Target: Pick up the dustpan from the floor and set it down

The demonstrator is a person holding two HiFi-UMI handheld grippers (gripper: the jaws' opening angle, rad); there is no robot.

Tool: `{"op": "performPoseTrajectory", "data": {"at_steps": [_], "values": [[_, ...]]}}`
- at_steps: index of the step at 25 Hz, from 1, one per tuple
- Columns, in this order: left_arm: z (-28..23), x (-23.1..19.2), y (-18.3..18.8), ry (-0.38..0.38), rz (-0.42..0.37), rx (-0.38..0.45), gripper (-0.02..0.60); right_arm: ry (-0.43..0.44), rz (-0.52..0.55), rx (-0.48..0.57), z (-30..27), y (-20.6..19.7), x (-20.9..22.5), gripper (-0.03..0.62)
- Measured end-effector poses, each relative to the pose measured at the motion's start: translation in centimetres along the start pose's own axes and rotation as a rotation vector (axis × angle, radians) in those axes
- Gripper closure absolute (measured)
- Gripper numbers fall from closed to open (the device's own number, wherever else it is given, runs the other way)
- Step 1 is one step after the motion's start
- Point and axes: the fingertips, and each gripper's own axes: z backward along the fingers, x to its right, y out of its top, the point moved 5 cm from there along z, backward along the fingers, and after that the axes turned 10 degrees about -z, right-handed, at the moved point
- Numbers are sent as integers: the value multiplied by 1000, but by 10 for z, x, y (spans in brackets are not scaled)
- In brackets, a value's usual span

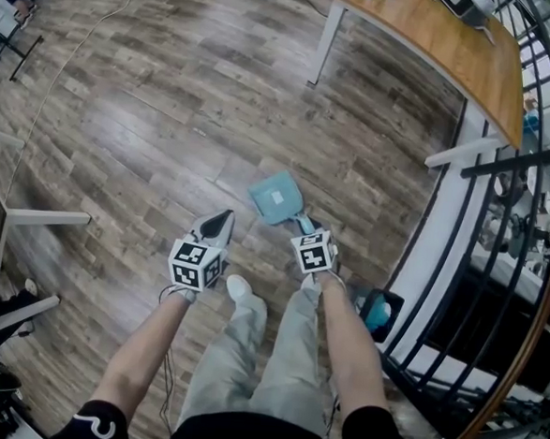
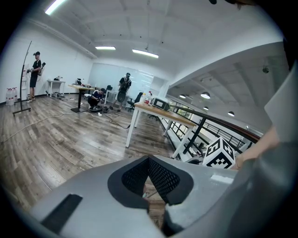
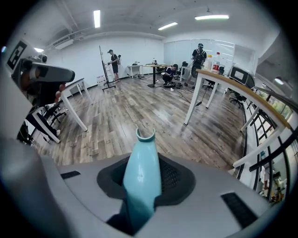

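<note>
Your teal plastic dustpan (image 1: 277,197) lies on the wood-plank floor (image 1: 170,113), short of the wooden table (image 1: 437,47). Its smooth, tapering handle (image 3: 142,179) is clamped between your right gripper's (image 1: 305,225) mesh-textured pads. Your left gripper (image 1: 220,223), farther from that table, has its jaws together, empty.

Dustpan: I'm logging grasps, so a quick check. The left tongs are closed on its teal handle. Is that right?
No. The right tongs, not the left, are closed on the teal handle of the dustpan; the right gripper view shows it. The left tongs hold nothing.
</note>
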Motion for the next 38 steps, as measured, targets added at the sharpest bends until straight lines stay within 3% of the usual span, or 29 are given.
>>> {"op": "performPoseTrajectory", "data": {"at_steps": [8, 15, 20, 27, 38], "values": [[7, -1, 0, 10, -12, 1, 583, 14, -32, 15, 13, 0, -3, 508], [17, -4, 28, 28, -47, 16, 583, 33, -79, 57, 42, 22, -1, 508], [31, -7, 56, 42, -73, 33, 583, 34, -112, 98, 74, 50, -2, 508], [65, 3, 100, 2, -78, 25, 583, 31, -130, 137, 138, 95, -5, 508], [150, 27, 201, 1, -144, 118, 583, -21, -133, 214, 269, 159, -5, 508]]}}
